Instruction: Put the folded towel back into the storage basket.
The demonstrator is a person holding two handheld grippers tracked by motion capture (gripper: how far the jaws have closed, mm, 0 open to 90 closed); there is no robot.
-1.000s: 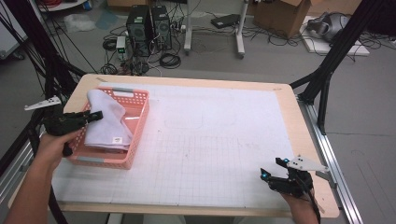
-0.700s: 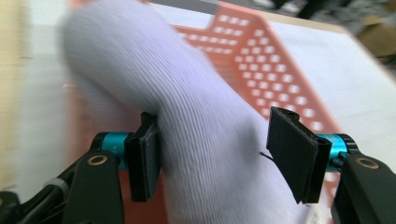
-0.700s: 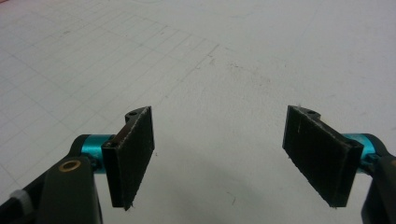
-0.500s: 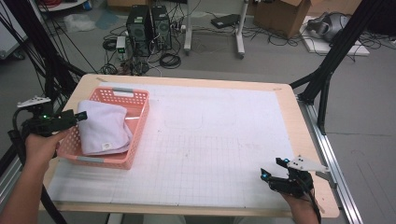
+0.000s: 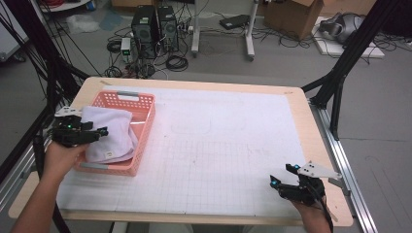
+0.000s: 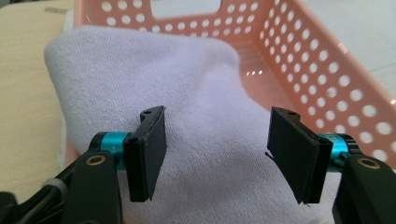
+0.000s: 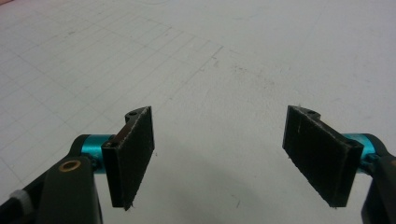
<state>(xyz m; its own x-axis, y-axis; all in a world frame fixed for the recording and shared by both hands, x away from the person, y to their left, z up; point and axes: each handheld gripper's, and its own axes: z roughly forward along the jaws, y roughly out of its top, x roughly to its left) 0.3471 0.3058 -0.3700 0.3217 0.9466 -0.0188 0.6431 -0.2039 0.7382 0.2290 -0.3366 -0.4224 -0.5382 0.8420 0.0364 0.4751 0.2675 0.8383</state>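
A table covered by one white gridded mat is seen in the high view, with floor clutter beyond its far edge: cables, computer cases and a cardboard box. One pink perforated basket is placed at the table's left end, and one white towel is draped in it, spilling over its near left rim. In the left gripper view the towel's pile and the round holes in the basket wall are shown closely, a detail not made out from above.

Two grippers are counted. The left gripper is held at the basket's left side, its tips over the towel; its jaws are parted, with towel seen behind the gap but pressed by neither pad. They have just been opening. The right gripper is held at the near right corner of the mat; in the right gripper view its jaws are spread wide over bare mat, with nothing between them.

Compared with a second ago, the towel has been let go and lies lower in the basket, the left hand has been drawn back to the left, and the right hand has been kept in place.
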